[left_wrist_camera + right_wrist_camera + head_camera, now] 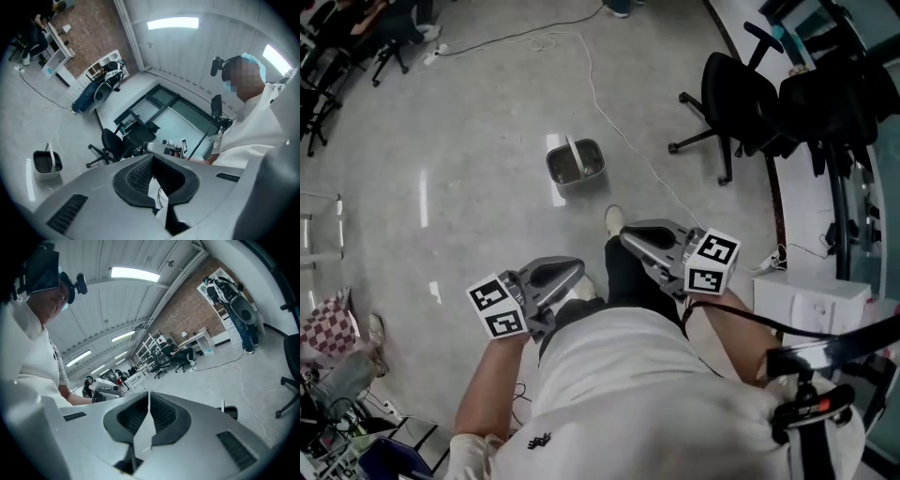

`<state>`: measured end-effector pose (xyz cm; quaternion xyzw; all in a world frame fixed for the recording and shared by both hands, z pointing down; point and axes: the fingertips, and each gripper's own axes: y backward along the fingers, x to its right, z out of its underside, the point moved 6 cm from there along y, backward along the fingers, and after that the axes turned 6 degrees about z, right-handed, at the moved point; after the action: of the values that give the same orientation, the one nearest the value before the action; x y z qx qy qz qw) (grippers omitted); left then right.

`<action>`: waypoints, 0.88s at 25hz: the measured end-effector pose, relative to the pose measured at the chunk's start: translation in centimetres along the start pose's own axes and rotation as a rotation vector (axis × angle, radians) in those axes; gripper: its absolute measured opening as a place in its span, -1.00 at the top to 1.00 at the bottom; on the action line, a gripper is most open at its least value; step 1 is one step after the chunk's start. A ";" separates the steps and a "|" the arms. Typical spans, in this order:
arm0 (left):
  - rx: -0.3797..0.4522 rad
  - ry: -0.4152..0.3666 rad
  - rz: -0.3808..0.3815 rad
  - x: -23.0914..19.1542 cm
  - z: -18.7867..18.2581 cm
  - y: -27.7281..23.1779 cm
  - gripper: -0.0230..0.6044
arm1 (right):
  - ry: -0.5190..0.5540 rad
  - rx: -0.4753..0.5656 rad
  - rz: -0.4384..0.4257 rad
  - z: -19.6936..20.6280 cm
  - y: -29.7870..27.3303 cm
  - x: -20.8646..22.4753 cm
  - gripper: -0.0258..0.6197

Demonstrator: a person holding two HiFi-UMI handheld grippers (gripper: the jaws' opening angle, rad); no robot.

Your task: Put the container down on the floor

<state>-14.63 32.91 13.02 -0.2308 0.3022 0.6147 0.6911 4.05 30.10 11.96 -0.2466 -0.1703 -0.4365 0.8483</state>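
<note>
1. The container (576, 161) stood on the floor (469, 141), well apart from both grippers.
2. The left gripper (577, 266) had its jaws clenched together, empty.
3. The right gripper (625, 234) was likewise clenched on nothing; in the right gripper view its own body hid most of the container.

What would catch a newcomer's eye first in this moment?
The grey container with its white handle stands on the bare floor, ahead of the person's feet. Nearer, the left gripper and right gripper are held close to the person's body, both with jaws together and nothing between them. Black office chairs crowd the upper right.
</note>
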 end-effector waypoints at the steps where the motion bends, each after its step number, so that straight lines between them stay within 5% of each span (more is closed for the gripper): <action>1: 0.003 -0.010 -0.004 1.3 -0.2 0.0 0.90 | 0.009 0.004 -0.001 -0.1 0.4 -1.3 0.85; 7: -0.007 -0.049 -0.131 4.6 -1.5 -1.0 0.90 | 0.075 -0.010 0.002 -0.6 2.5 -5.1 0.86; 22: 0.019 -0.128 -0.186 8.2 -1.9 -3.8 0.90 | 0.149 -0.026 -0.090 -3.0 5.6 -6.1 0.87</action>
<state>-10.66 36.91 5.68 -0.2115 0.2405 0.5585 0.7652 5.50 35.17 4.92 -0.2166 -0.1119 -0.4936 0.8348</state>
